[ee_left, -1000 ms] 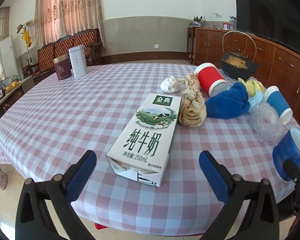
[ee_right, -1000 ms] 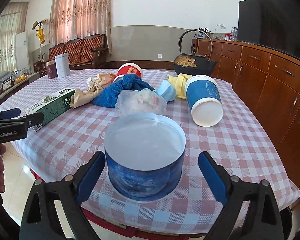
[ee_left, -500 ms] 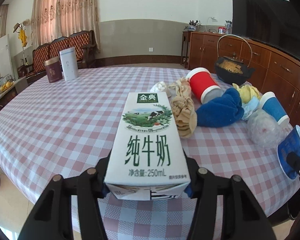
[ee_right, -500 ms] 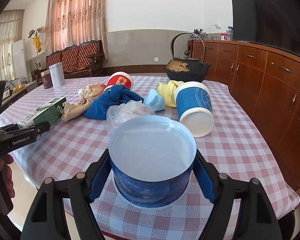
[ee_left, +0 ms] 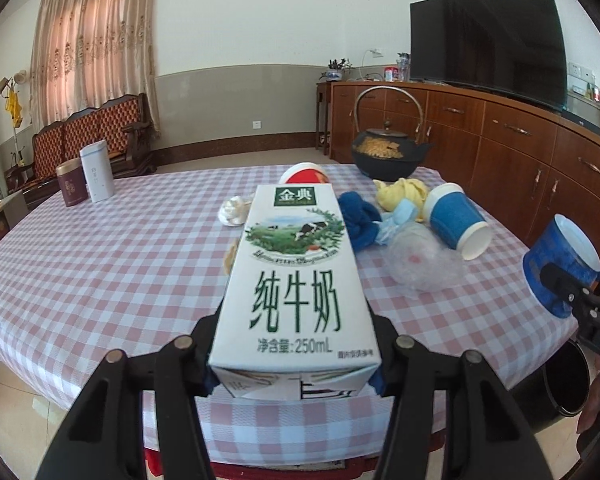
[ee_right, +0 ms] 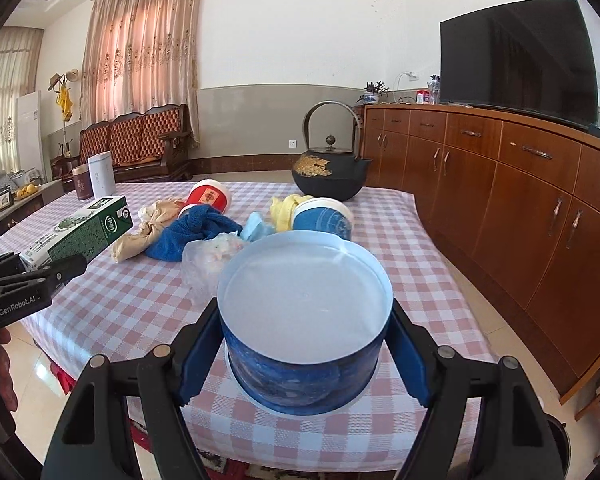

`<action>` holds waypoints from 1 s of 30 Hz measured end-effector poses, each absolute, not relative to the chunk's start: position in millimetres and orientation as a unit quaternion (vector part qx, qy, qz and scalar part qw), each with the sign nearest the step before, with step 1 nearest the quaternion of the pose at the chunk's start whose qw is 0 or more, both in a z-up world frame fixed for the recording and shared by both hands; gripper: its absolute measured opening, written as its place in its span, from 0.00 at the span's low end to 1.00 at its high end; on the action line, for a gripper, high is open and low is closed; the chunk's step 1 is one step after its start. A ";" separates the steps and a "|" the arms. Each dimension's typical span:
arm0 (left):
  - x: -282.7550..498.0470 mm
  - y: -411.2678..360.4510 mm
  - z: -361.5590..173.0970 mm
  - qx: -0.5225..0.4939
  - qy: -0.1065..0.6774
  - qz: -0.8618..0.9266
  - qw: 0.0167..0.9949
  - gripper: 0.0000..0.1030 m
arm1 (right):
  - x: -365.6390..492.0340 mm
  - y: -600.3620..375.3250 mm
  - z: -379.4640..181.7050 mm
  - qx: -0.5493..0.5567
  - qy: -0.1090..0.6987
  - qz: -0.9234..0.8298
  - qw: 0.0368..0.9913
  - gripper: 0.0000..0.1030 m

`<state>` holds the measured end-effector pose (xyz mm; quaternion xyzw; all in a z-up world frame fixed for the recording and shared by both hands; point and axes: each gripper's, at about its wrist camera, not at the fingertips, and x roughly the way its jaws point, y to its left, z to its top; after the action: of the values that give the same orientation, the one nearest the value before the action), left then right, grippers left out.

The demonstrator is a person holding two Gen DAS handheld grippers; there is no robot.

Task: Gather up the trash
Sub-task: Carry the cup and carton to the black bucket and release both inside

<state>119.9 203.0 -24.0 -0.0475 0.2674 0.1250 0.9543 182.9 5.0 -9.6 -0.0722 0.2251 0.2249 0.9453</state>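
The left gripper [ee_left: 294, 376] is clamped on a milk carton [ee_left: 296, 280] held above the near edge of the checked table [ee_left: 100, 272], its face reading "250mL" under large green Chinese characters, while the right gripper [ee_right: 306, 354] grips a blue paper cup [ee_right: 304, 320], open mouth toward the camera, over the same edge. Just beyond lie a crumpled plastic bag [ee_right: 208, 256], a blue cloth [ee_right: 192, 232], another blue cup [ee_left: 456, 220] and a red cup [ee_right: 208, 198] on their sides. The left half of the tabletop is bare out to 2 canisters [ee_left: 86, 178] at its far rim, and "GenRobot.AI" is printed on the left gripper's body.
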 end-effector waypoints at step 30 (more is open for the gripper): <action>124.4 19.0 -10.2 -0.008 0.278 -0.049 0.959 0.54 | 145.7 -203.8 3.9 -0.046 0.210 0.060 0.975 0.77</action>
<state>124.4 19.0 -10.2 -0.0083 0.2782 -0.0493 0.9592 145.7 -203.8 3.9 -0.0464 0.2104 0.0603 0.9747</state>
